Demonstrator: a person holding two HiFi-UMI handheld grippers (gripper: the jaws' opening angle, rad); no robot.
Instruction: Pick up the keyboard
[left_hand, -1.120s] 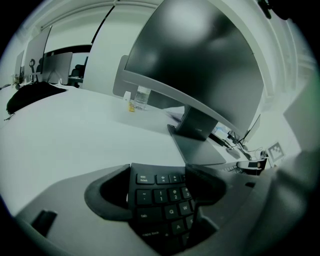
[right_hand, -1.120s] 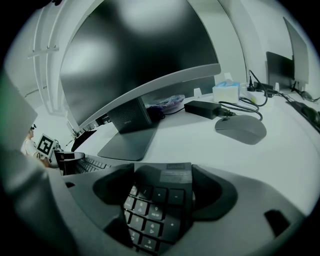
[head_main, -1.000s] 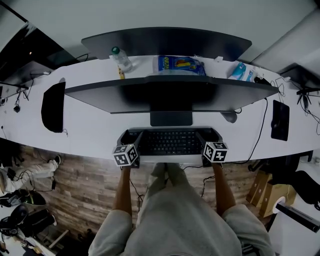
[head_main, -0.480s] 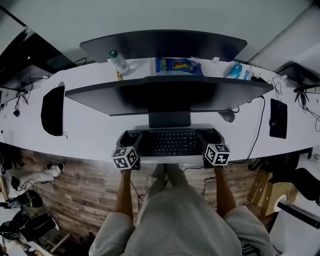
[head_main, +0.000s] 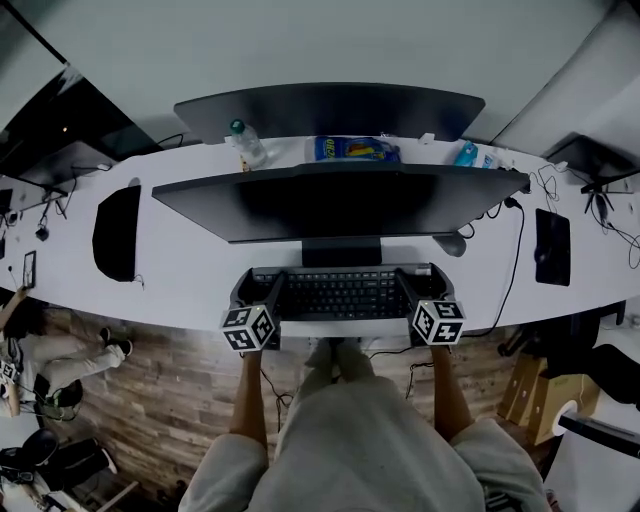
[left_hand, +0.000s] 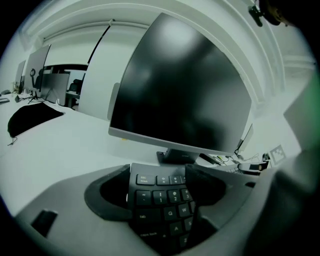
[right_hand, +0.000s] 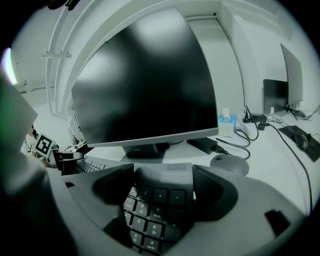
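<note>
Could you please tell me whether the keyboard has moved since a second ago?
Yes, the keyboard has lifted toward the camera, looking wider against the monitor.

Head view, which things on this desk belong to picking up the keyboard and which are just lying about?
In the job: keyboard, left tool, right tool.
Lying about: monitor, water bottle, mouse, tissue box, blue packet.

Monitor (head_main: 340, 200) overhangs behind keyboard (head_main: 340, 293); desk (head_main: 190, 270) beside lies bare.
</note>
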